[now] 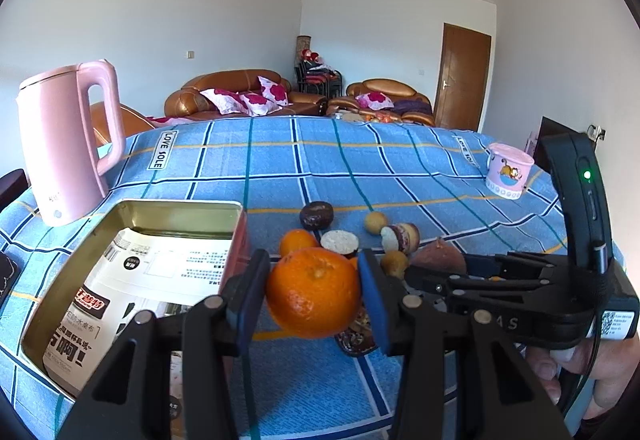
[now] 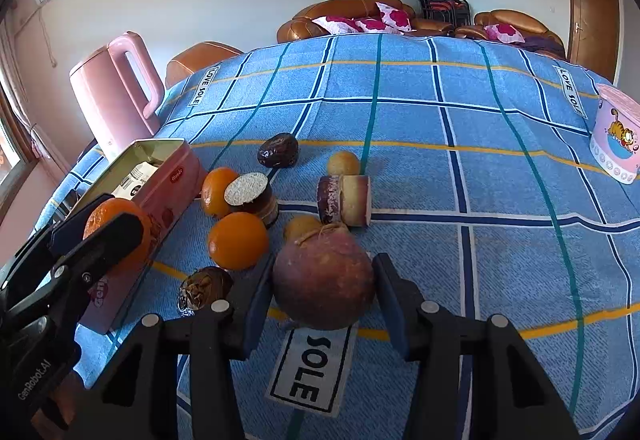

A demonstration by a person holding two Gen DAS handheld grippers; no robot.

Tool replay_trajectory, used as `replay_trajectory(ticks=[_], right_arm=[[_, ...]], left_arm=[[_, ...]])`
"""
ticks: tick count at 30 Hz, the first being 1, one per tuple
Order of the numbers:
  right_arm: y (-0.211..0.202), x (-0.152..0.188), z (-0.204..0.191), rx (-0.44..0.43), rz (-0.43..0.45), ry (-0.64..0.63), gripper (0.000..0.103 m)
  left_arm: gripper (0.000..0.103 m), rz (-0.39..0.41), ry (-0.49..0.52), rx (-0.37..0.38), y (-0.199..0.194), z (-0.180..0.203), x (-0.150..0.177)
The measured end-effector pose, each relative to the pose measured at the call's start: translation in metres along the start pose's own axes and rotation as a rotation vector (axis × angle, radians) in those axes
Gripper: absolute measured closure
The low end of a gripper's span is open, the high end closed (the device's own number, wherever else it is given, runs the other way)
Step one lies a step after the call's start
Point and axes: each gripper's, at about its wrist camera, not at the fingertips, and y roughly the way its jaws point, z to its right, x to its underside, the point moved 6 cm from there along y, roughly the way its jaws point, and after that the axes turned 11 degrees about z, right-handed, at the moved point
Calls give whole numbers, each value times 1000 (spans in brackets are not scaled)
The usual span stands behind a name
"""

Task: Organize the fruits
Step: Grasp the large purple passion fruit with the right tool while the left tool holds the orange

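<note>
Left gripper (image 1: 314, 294) pinches a mandarin (image 1: 313, 292) at lower centre, beside the open tin (image 1: 240, 236). Only the right wrist view shows the right gripper (image 2: 324, 296) spread around a reddish fruit (image 2: 324, 282); pink kettle (image 1: 66, 143) upper left.

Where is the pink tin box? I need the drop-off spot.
The pink tin box sits open at the table's left, before the pink kettle, just left of the orange in the left gripper.
</note>
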Motion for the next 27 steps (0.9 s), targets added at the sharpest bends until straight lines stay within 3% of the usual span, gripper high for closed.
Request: replay_trajectory(ticks=[27], right_arm=[[-38, -19, -13, -66, 221, -46, 52]], left_arm=[[56, 90, 26, -37, -14, 1, -5]])
